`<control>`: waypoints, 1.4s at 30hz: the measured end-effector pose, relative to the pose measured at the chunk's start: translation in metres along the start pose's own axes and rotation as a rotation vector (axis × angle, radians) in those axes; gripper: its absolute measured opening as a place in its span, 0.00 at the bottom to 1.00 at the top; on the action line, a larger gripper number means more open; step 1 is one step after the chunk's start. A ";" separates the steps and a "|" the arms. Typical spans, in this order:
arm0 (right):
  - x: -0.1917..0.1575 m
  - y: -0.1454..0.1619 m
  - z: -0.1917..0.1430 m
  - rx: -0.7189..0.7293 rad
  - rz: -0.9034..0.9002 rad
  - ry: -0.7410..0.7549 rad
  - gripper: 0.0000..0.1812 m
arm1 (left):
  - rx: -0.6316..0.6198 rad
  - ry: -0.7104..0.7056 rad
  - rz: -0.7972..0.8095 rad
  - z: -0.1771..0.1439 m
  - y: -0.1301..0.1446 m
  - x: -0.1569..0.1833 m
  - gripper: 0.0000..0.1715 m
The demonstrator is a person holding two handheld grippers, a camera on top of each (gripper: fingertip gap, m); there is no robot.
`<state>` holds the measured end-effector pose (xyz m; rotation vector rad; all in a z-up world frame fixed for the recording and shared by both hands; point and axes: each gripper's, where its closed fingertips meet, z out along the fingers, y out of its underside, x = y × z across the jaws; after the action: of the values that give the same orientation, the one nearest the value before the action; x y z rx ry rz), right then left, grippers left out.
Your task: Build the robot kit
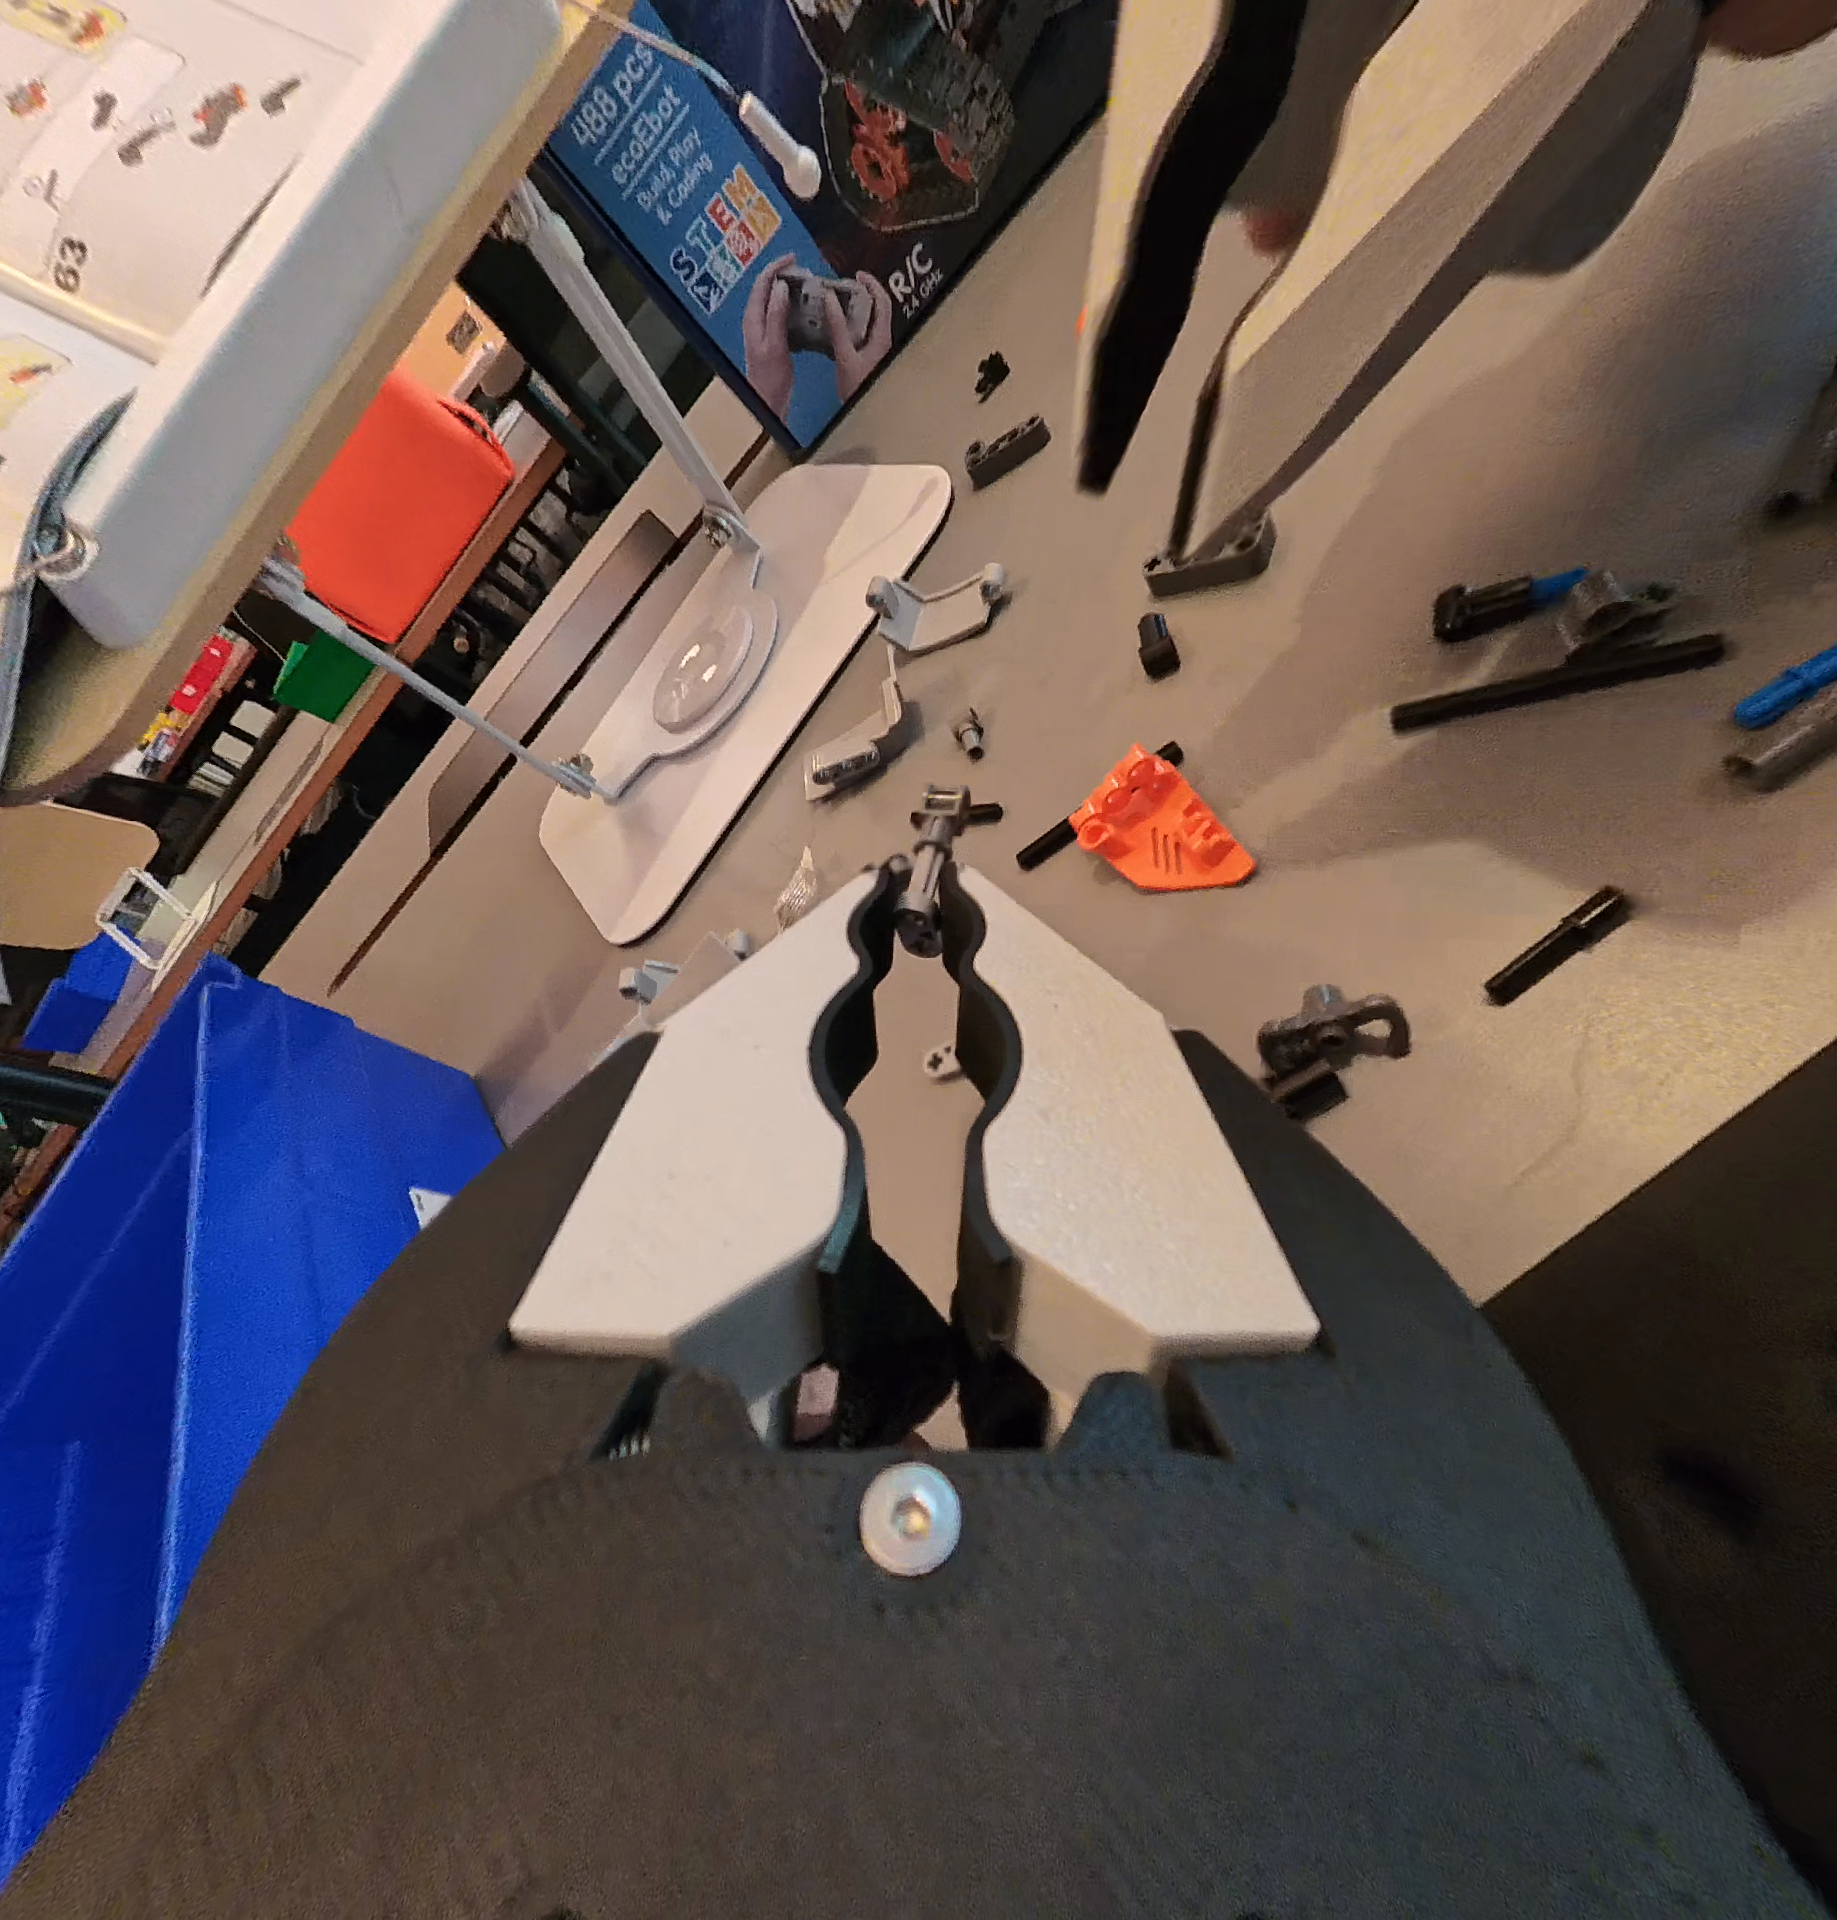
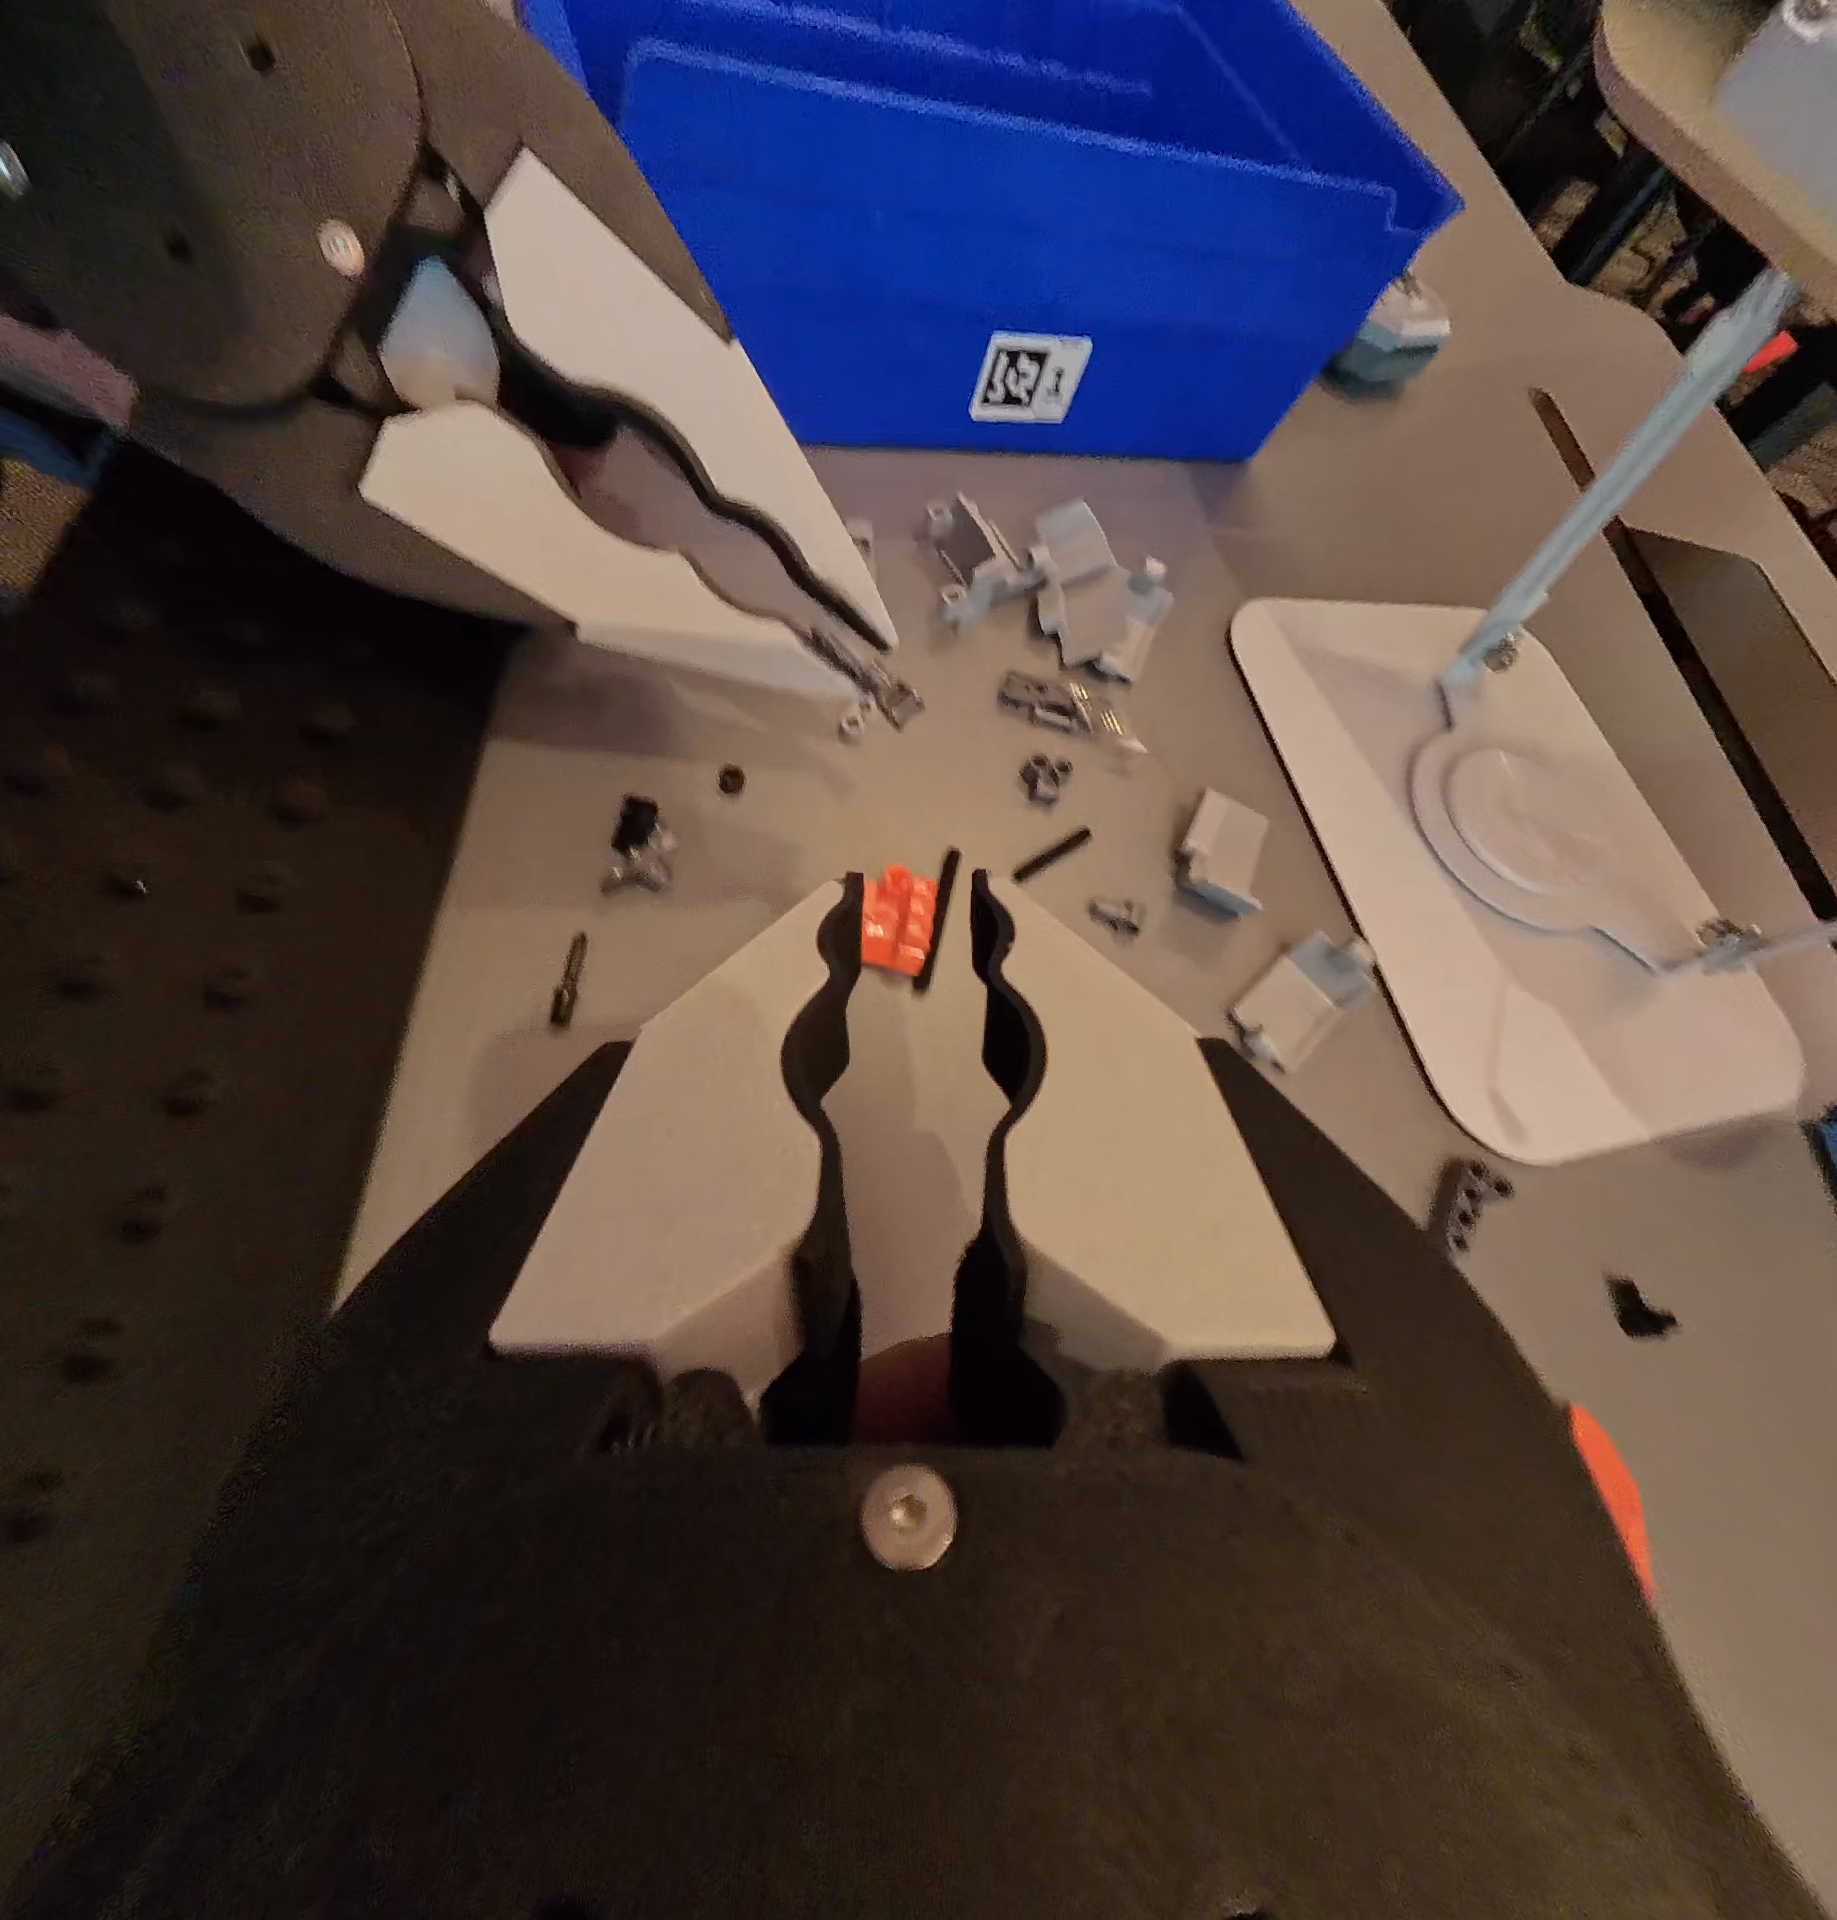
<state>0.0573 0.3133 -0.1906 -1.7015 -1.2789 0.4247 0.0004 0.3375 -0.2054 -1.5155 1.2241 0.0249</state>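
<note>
My left gripper (image 1: 919,878) is shut on a small grey pin-and-joint piece (image 1: 933,852) that sticks out past its tips, held just above the grey table (image 1: 1309,935). It also shows at the upper left of the right wrist view (image 2: 878,665), with the small piece (image 2: 888,701) at its tips. My right gripper (image 2: 914,883) is open and empty, hovering over an orange studded piece (image 2: 898,920) with a black axle (image 2: 940,914) beside it. In the left wrist view the right gripper (image 1: 1142,514) hangs at the top, above a grey beam (image 1: 1210,556). The orange piece (image 1: 1163,821) lies to my left gripper's right.
A blue bin (image 2: 997,208) stands at the table's back; it shows at the left of the left wrist view (image 1: 166,1247). A white stand base (image 2: 1516,883) with metal rods lies to the right. Several grey and black parts (image 2: 1049,592) are scattered around. A printed toy box (image 1: 789,208) stands behind. The left gripper's tips are roughly 7 cm from the right gripper's.
</note>
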 end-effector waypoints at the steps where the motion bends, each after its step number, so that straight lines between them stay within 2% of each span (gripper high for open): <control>1: -0.002 -0.006 0.004 0.019 0.008 -0.011 0.10 | 0.016 0.006 -0.002 0.000 -0.004 0.001 0.04; 6: -0.009 -0.032 0.018 0.089 0.025 -0.053 0.09 | 0.070 -0.010 0.040 -0.002 -0.016 0.005 0.04; 11: -0.008 -0.020 0.032 -0.014 -0.190 0.012 0.09 | 0.112 -0.003 0.029 -0.006 -0.022 0.005 0.04; 16: -0.007 -0.021 0.036 -0.019 -0.310 0.047 0.04 | 0.123 0.003 0.045 -0.006 -0.024 0.007 0.04; 24: -0.007 -0.022 0.031 -0.059 -0.564 0.124 0.04 | 0.139 0.024 0.031 -0.007 -0.026 0.009 0.05; 30: -0.004 -0.017 0.029 -0.134 -0.705 0.124 0.04 | 0.190 0.118 -0.132 -0.012 -0.033 0.006 0.16; 34: -0.002 -0.019 0.027 -0.178 -0.836 0.168 0.03 | 0.221 0.246 -0.278 -0.014 -0.040 0.006 0.16; 42: -0.004 -0.026 0.022 -0.193 -1.018 0.219 0.04 | 0.240 0.461 -0.465 -0.014 -0.051 0.012 0.01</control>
<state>0.0253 0.3201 -0.1815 -0.9921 -1.8408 -0.4825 0.0326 0.3105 -0.1712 -1.6023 1.1424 -0.7884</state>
